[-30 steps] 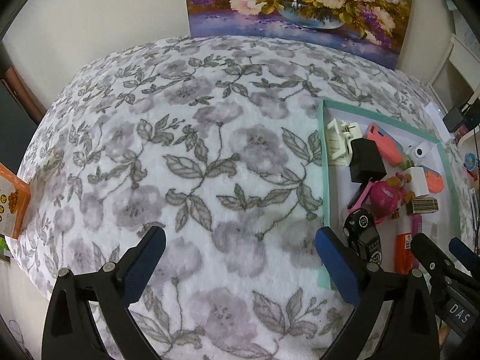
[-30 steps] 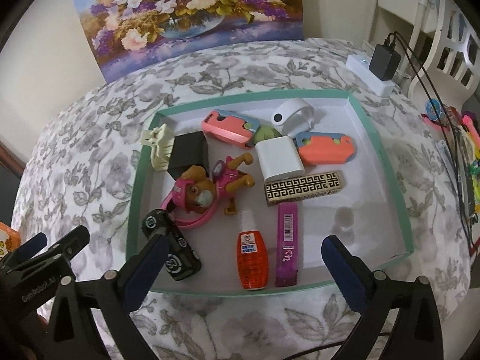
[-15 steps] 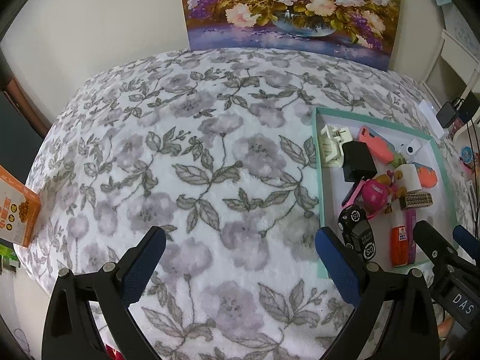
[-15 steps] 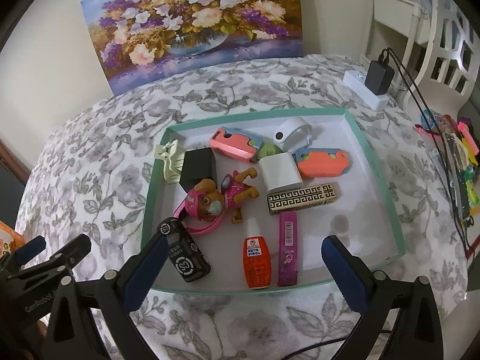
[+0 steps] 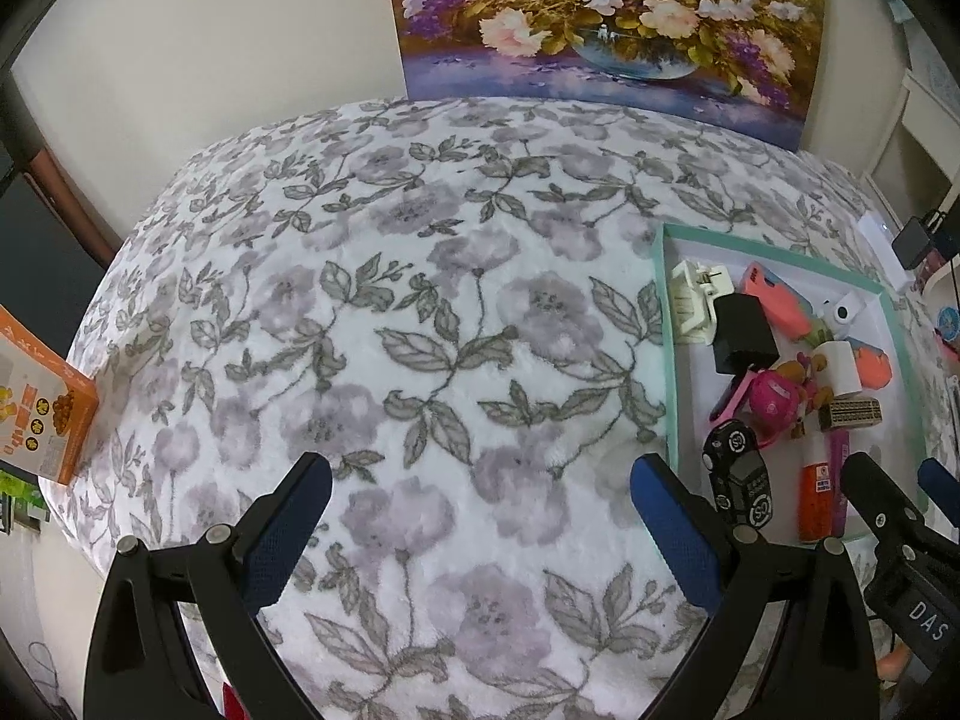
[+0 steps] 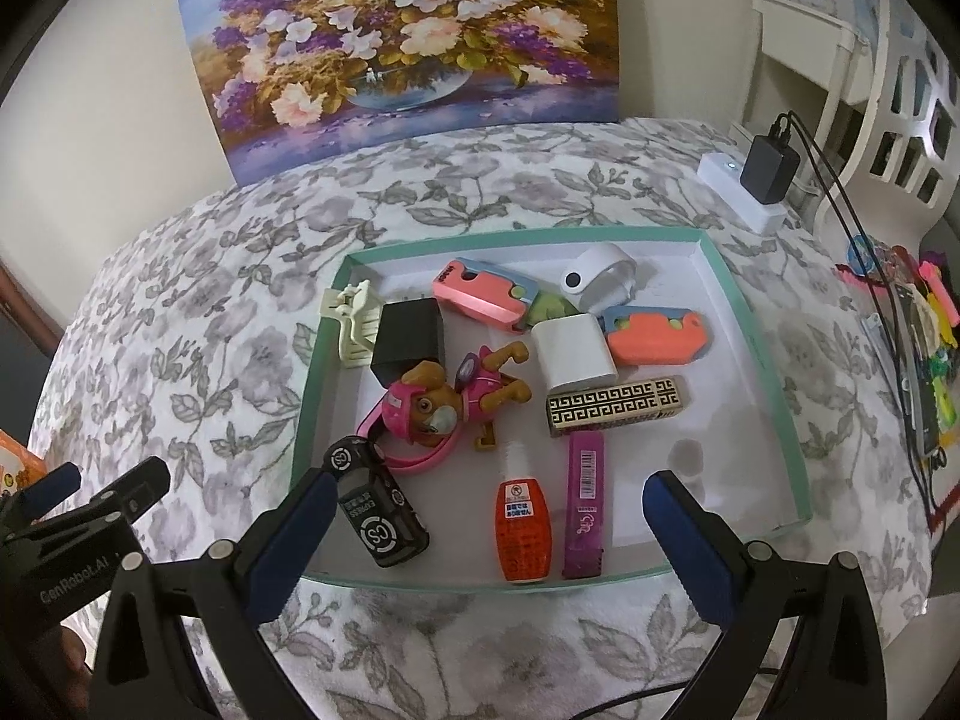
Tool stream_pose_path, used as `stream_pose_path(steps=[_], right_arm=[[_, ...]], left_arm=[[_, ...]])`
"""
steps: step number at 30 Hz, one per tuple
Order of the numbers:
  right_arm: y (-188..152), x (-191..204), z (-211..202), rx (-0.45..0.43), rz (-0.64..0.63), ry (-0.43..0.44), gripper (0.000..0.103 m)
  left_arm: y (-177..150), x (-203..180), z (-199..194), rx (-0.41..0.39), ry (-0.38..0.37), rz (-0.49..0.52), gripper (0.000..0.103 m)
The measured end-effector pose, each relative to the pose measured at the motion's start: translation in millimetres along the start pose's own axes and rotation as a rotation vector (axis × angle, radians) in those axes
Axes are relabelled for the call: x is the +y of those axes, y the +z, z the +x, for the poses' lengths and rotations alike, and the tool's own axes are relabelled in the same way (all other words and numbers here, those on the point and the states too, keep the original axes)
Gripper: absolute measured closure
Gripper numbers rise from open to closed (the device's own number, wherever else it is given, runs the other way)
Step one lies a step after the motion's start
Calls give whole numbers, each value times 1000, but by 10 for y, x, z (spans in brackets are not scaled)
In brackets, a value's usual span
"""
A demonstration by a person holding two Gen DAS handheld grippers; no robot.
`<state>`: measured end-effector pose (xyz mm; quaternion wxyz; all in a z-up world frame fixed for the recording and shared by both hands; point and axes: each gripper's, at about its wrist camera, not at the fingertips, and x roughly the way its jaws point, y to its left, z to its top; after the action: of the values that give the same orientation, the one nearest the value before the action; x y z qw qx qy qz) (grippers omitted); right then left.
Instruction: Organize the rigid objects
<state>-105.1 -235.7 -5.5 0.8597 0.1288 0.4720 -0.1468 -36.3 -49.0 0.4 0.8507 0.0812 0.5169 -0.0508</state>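
Above a floral-covered tabletop (image 5: pixel 420 330), both grippers hovered empty with jaws spread wide: the left gripper (image 5: pixel 480 522) over bare cloth, the right gripper (image 6: pixel 489 531) at the near rim of a teal-edged tray (image 6: pixel 759 354) crowded with small hard items. Nearest lay a black toy car (image 6: pixel 375 510), an orange bottle (image 6: pixel 522 531) and a purple bar (image 6: pixel 585 507). All looked light, stiff and smooth; a pinch across each one's narrow sides seemed safest
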Motion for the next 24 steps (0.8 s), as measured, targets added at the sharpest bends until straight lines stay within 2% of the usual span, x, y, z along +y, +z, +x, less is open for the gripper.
stream_pose_path(steps=[24], right_arm=[[6, 27, 52, 9, -13, -4, 0]], left_arm=[[18, 52, 41, -9, 19, -14, 3]])
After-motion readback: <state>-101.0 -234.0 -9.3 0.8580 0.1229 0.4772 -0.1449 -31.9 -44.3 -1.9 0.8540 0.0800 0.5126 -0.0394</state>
